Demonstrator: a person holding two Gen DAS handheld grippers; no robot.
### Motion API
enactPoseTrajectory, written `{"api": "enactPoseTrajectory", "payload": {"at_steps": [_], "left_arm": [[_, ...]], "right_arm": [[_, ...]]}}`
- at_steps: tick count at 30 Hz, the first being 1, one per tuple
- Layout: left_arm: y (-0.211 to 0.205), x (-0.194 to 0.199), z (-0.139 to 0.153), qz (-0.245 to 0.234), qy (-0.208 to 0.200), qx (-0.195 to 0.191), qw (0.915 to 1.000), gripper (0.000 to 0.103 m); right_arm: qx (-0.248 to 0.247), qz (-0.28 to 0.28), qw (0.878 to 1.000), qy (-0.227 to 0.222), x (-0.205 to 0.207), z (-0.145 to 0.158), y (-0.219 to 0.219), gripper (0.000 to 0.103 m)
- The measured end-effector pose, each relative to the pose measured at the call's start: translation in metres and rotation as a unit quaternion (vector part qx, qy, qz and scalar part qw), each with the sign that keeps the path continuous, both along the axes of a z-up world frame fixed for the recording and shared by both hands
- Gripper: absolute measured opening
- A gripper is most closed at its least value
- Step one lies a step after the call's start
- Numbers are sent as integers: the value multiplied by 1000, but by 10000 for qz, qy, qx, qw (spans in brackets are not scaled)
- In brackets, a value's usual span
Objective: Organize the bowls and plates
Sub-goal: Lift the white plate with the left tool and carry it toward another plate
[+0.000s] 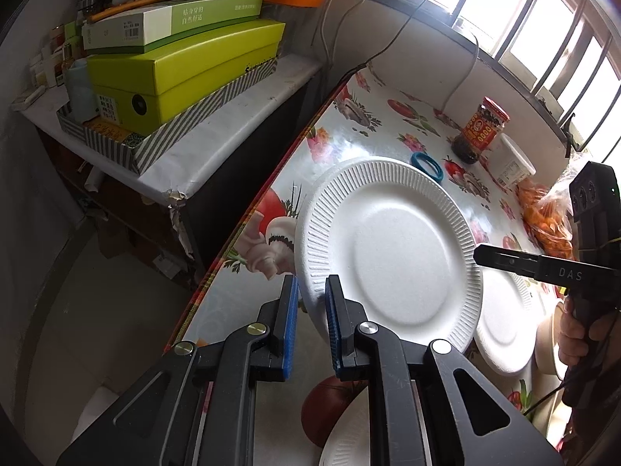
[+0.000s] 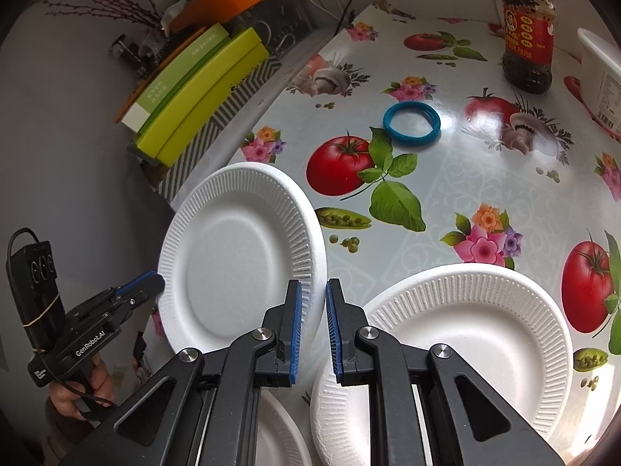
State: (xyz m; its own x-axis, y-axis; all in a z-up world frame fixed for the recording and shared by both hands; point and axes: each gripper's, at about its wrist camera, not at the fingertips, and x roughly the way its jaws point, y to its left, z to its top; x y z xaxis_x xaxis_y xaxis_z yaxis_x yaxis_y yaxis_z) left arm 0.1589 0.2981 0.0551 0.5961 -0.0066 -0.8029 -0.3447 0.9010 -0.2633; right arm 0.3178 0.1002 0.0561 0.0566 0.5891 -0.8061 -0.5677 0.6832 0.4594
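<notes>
A white foam plate (image 1: 388, 240) hangs tilted above the flowered table, held at two opposite sides. My left gripper (image 1: 312, 285) is shut on its left rim, the blue pads pinching the ribbed edge. My right gripper (image 2: 312, 289) is shut on the right rim of the same plate (image 2: 240, 256). Each gripper also shows in the other's view: the right gripper (image 1: 479, 256) at the plate's far side, the left gripper (image 2: 157, 279) in a person's hand. A second foam plate (image 2: 465, 341) lies flat on the table below right. A third plate (image 2: 279, 435) peeks out beneath.
At the back of the table stand a chili sauce jar (image 2: 528, 31) and a white tub (image 2: 601, 73), with a blue ring (image 2: 411, 122) lying in front of them. A bag of orange snacks (image 1: 547, 217) lies at the right. Green boxes (image 1: 182, 70) are stacked on a side shelf past the table's left edge.
</notes>
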Motion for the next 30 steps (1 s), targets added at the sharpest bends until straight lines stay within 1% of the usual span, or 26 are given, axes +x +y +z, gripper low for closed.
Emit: {"api": "enactPoseTrajectory", "payload": {"at_steps": [11, 18, 24, 30], "left_arm": [[-15, -30, 12, -103, -111, 20, 9999, 15], [-26, -52, 13, -192, -117, 32, 9997, 15], [-36, -73, 15, -243, -140, 83, 9996, 15], [-45, -91, 10, -297, -87, 87, 9995, 15]], "right_arm": [[90, -7, 9999, -96, -38, 19, -23, 13], [111, 20, 9998, -152, -65, 27, -38, 13], [78, 20, 9999, -109, -86, 26, -48, 13], [22, 37, 10000, -57, -107, 19, -57, 13]]}}
